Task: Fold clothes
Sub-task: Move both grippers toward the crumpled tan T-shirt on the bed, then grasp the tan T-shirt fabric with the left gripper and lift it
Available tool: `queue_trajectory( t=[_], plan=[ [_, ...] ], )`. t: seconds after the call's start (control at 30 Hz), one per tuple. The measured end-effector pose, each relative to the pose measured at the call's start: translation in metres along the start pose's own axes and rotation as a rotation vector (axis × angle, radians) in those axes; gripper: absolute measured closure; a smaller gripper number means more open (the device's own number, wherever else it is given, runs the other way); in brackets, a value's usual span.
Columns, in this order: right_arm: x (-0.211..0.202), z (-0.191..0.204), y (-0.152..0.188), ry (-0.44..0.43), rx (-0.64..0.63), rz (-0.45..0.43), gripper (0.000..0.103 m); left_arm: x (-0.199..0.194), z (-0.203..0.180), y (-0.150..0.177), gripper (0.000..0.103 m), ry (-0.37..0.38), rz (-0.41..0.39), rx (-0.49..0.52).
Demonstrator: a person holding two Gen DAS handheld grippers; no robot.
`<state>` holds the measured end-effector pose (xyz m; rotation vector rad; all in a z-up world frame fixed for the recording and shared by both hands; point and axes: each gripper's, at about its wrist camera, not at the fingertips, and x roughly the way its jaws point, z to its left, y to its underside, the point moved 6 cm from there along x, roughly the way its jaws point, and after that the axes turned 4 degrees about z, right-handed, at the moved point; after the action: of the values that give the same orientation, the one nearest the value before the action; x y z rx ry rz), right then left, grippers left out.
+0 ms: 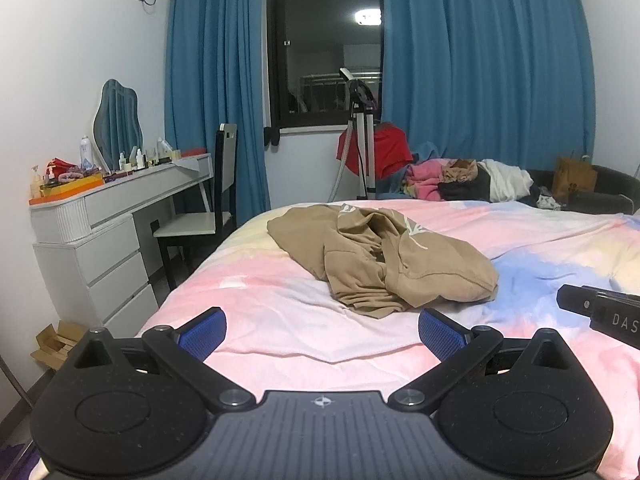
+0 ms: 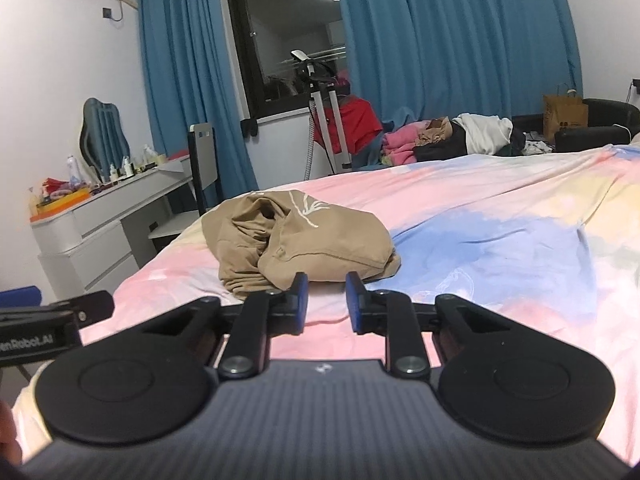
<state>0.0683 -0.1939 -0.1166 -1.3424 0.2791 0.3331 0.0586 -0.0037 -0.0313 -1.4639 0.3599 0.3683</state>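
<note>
At the far left stands a white dresser [image 1: 120, 216], its surface crowded with bottles, with a dark chair [image 1: 218, 184] tucked beside it. Next comes the left hand-held gripper [image 1: 322, 334], hovering low over the bed [image 1: 256, 300] with its blue pads spread wide and nothing between them, probably readied to take a broad pinch of cloth. Just ahead of it, near the bed's left edge, lies the tan garment [image 1: 380, 256], crumpled in a heap (a pale printed mark shows on its upper folds). Its long axis seems to run from far left toward near right across the bed, though the bunching hides any collar or hem, so which end is which I cannot tell. The right hand-held gripper [image 2: 326, 300] sits close to the garment's near edge, jaws parted only narrowly and empty, likely lined up to nip that edge. Behind, a pile of other clothes [image 1: 468, 180] rests beyond the bed.
</note>
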Motion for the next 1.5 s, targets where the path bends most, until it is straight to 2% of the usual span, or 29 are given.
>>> queue_trajectory(
  t=[0.33,0.53,0.7,0.83,0.97,1.1,1.17,1.2,1.27,1.33,1.43,1.5],
  plan=[
    [0.0,0.003,0.002,-0.003,-0.011,0.011,0.08,0.005,0.004,0.001,0.0,0.018,0.028,-0.033],
    [0.0,0.001,0.002,0.023,-0.002,0.013,0.08,0.023,0.006,0.006,0.0,0.011,0.019,-0.005],
    [0.006,-0.011,0.004,0.041,0.034,0.027,0.08,0.081,-0.007,-0.004,0.001,0.045,0.083,0.031],
    [0.024,-0.024,0.005,0.071,0.058,0.043,0.08,0.145,-0.015,-0.013,0.004,0.095,0.154,-0.01],
    [0.048,-0.036,0.007,0.085,0.072,0.046,0.079,0.209,-0.02,-0.021,0.01,0.135,0.154,-0.086],
    [0.073,-0.044,0.014,0.086,0.071,0.068,0.079,0.262,-0.021,-0.022,0.023,0.107,0.125,-0.12],
    [0.084,-0.047,0.018,0.074,0.082,0.073,0.079,0.28,-0.016,-0.024,0.026,0.123,0.106,-0.174],
    [0.09,-0.048,0.02,0.07,0.085,0.077,0.079,0.287,-0.014,-0.025,0.033,0.133,0.101,-0.198],
    [0.102,-0.049,0.024,0.064,0.085,0.094,0.079,0.295,-0.01,-0.027,0.054,0.16,0.104,-0.234],
    [0.111,-0.048,0.028,0.054,0.086,0.105,0.079,0.293,-0.007,-0.03,0.088,0.196,0.107,-0.249],
    [0.118,-0.046,0.03,0.039,0.081,0.1,0.079,0.281,-0.003,-0.036,0.098,0.243,0.09,-0.249],
    [0.118,-0.045,0.03,0.033,0.078,0.092,0.079,0.259,-0.002,-0.042,0.1,0.262,0.052,-0.22]
  ],
)
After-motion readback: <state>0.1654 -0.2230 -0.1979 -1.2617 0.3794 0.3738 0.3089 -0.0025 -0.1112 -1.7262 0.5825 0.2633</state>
